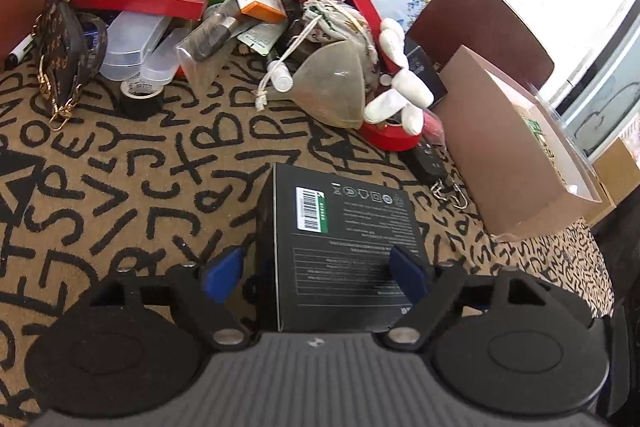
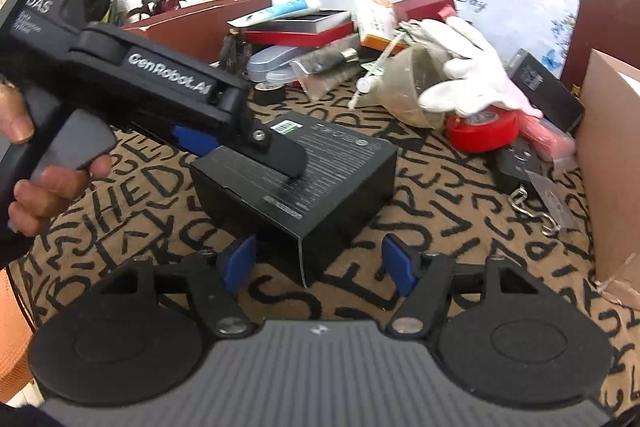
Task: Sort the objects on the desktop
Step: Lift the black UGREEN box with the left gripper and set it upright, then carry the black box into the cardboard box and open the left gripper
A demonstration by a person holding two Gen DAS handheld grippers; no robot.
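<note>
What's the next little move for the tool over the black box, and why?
Probably squeeze the left tool shut on the black box. Its blue pads sit on either side of the box, with a gap showing at one pad, so nothing looks gripped yet. The right tool is open and holds nothing.

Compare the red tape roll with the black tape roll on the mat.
The red tape roll lies half buried under the white glove, at the pile's right end; the black tape roll lies uncovered near the left end. Red looks larger across than black. Both lie flat on the lettered mat.
</note>
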